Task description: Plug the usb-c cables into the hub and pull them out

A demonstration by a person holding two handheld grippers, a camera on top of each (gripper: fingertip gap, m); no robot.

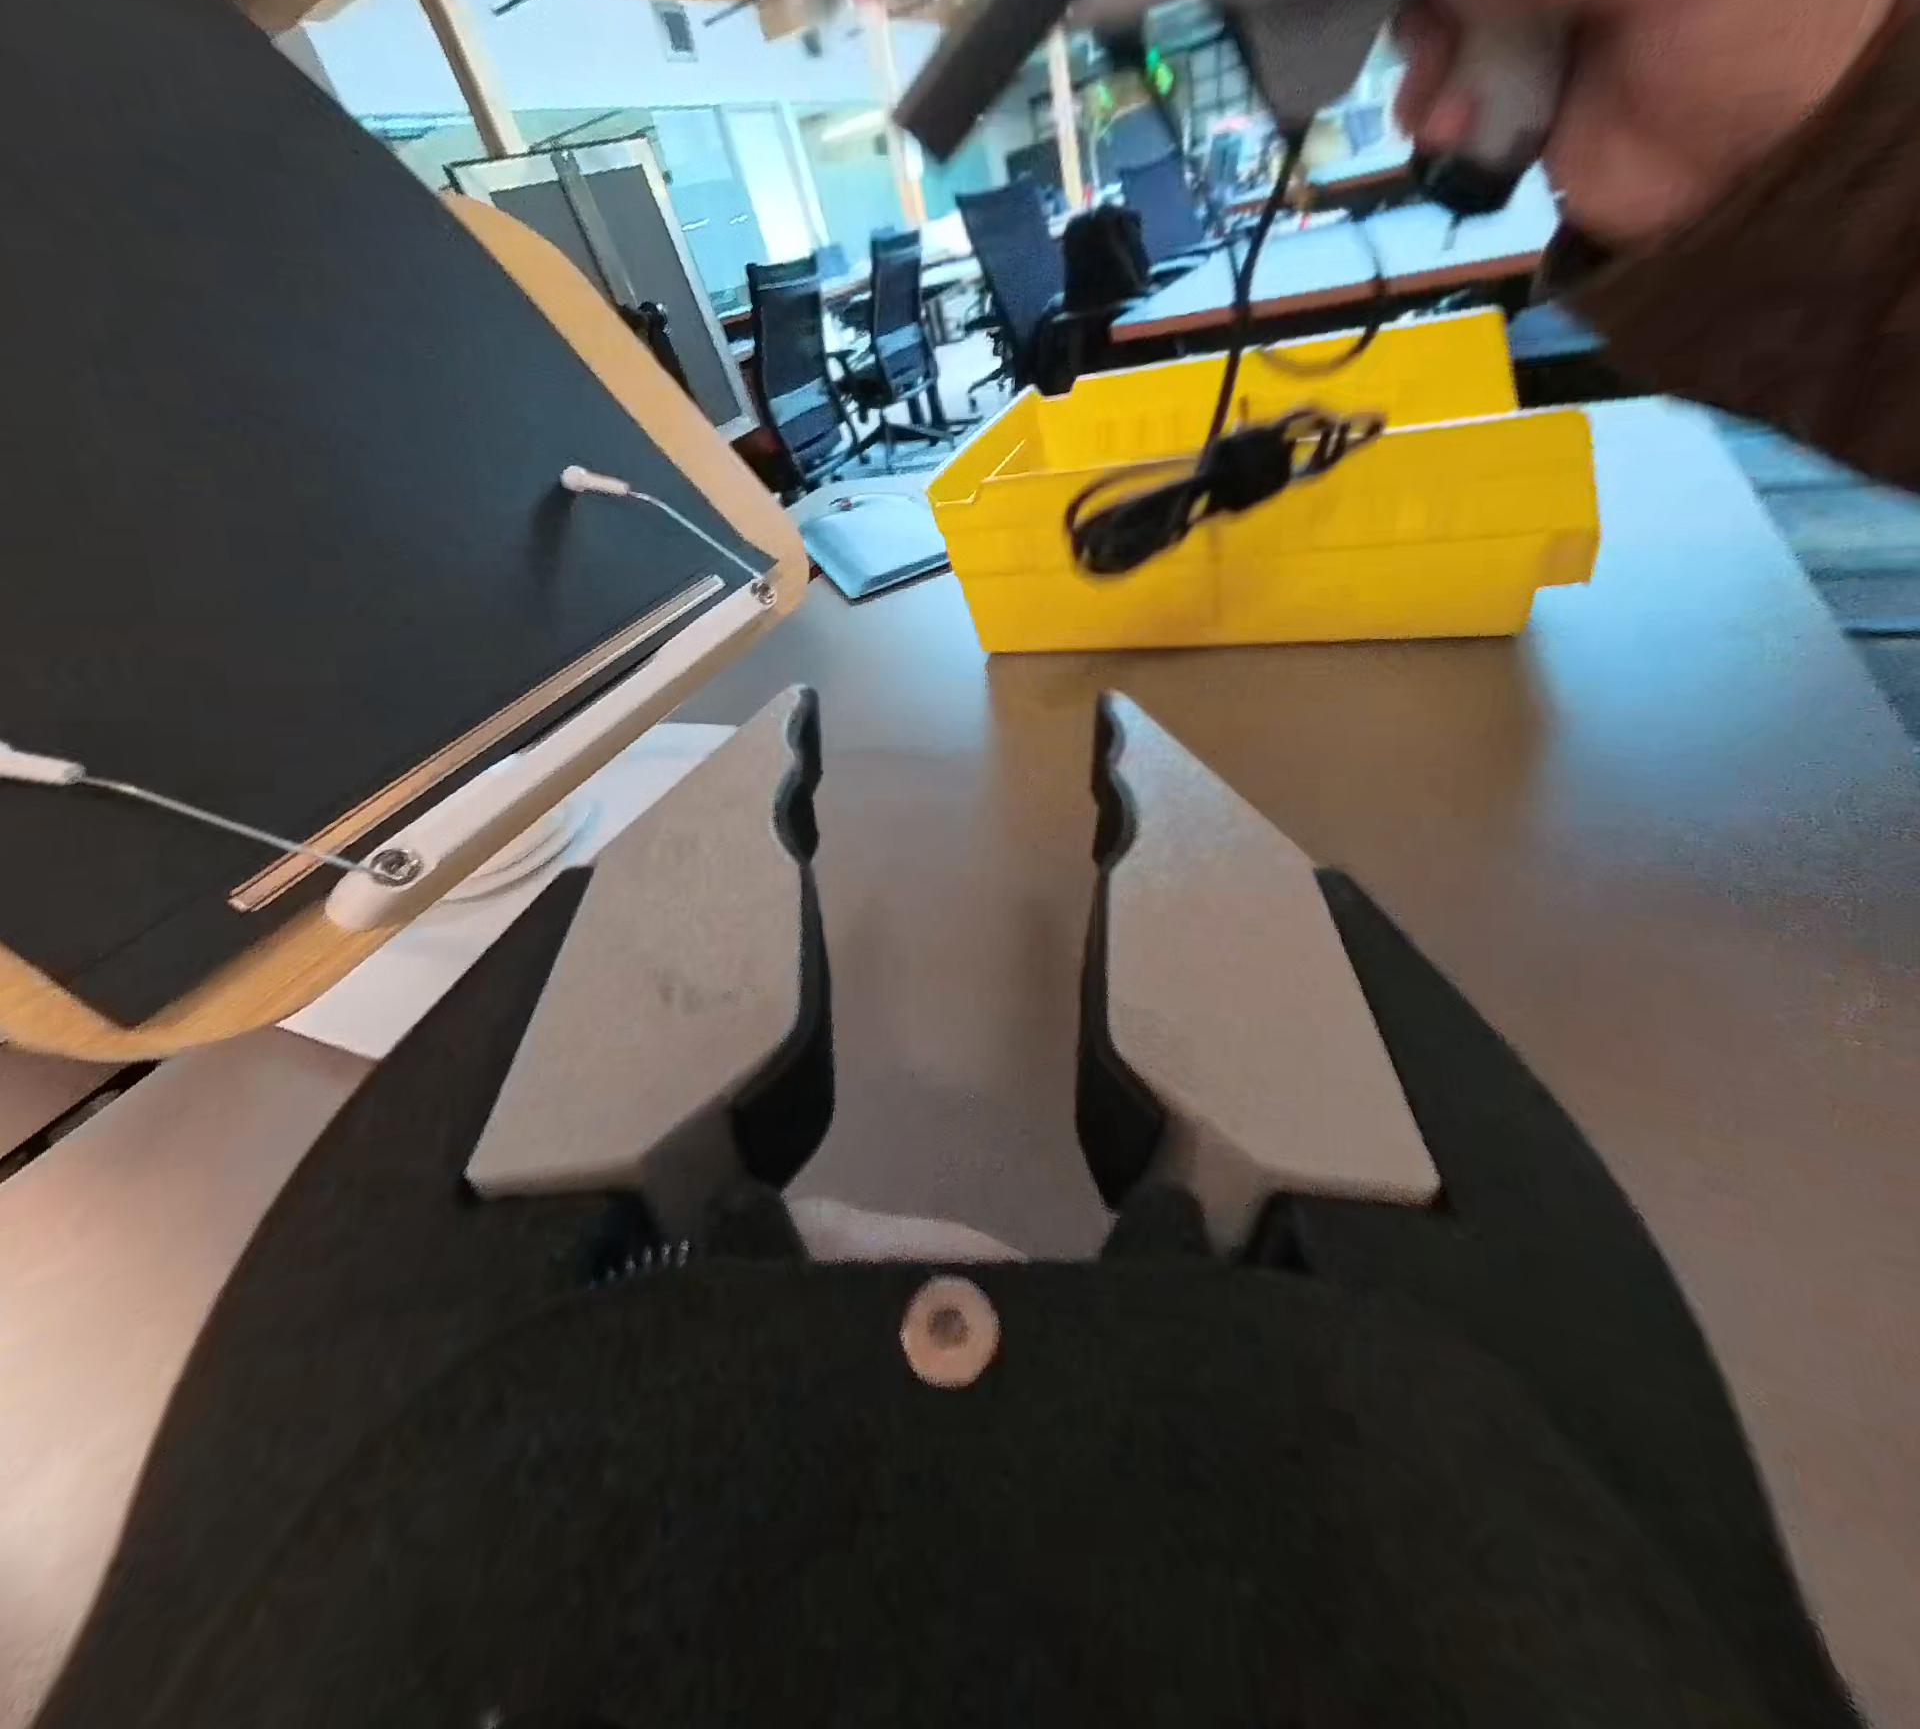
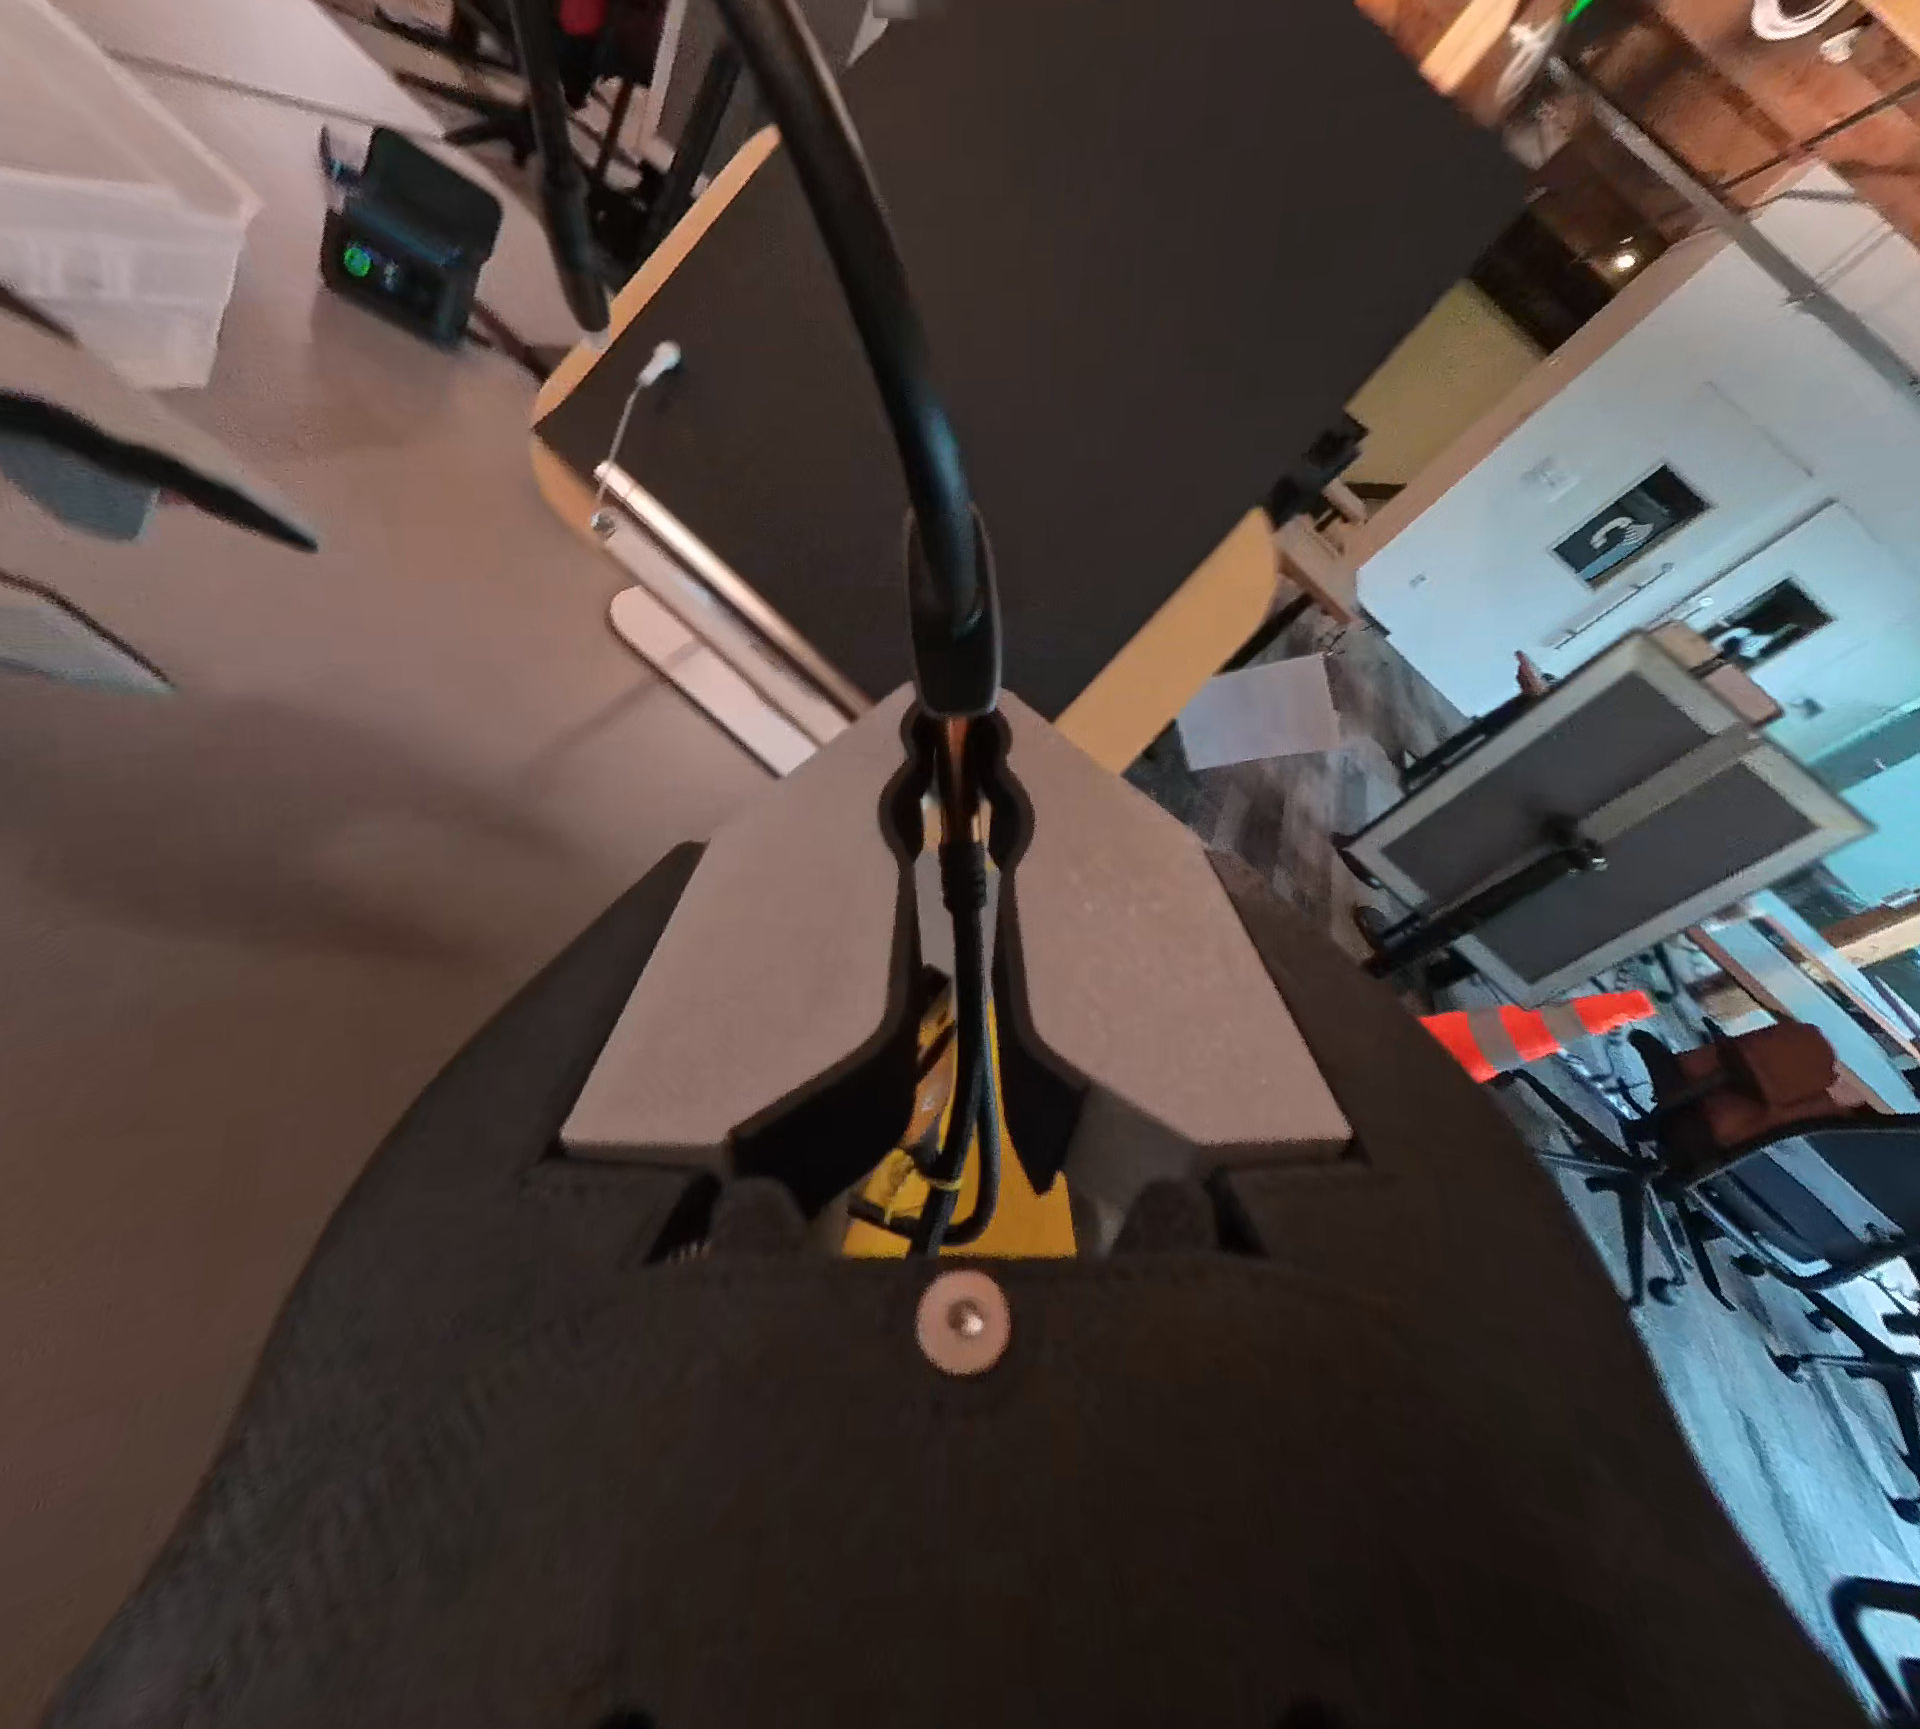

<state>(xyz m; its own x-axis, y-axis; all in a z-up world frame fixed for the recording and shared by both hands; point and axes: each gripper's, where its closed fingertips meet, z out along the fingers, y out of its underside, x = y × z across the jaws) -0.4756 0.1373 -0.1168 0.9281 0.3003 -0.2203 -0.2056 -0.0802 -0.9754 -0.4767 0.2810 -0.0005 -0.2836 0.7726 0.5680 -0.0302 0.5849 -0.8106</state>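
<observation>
the dark table (image 1: 1455, 848) spreads out under your left gripper (image 1: 951, 765), and on its left side a black panel with a pale wood edge (image 1: 312, 432) leans back on its stand. past that, toward the far edge, sits the yellow bin (image 1: 1299, 557), open at the top. your left gripper hangs low over the bare tabletop with its grey fingers (image 1: 686, 931) well apart and nothing between them.

your right gripper (image 2: 956, 744) is up high (in the left wrist view it shows only as a blurred shape near the top, above the bin). its tongs are pressed together on the black usb-c cable (image 2: 831, 152), pinching it just behind the thick moulded end. from the pinch the cable arcs up and away in front of the black panel, while the rest drops down between the fingers toward the yellow below. in the left wrist view the bundled coil of that cable (image 1: 1226, 474) dangles in front of the bin; you cannot tell whether it touches the rim. the hub cannot be made out in either view.
</observation>
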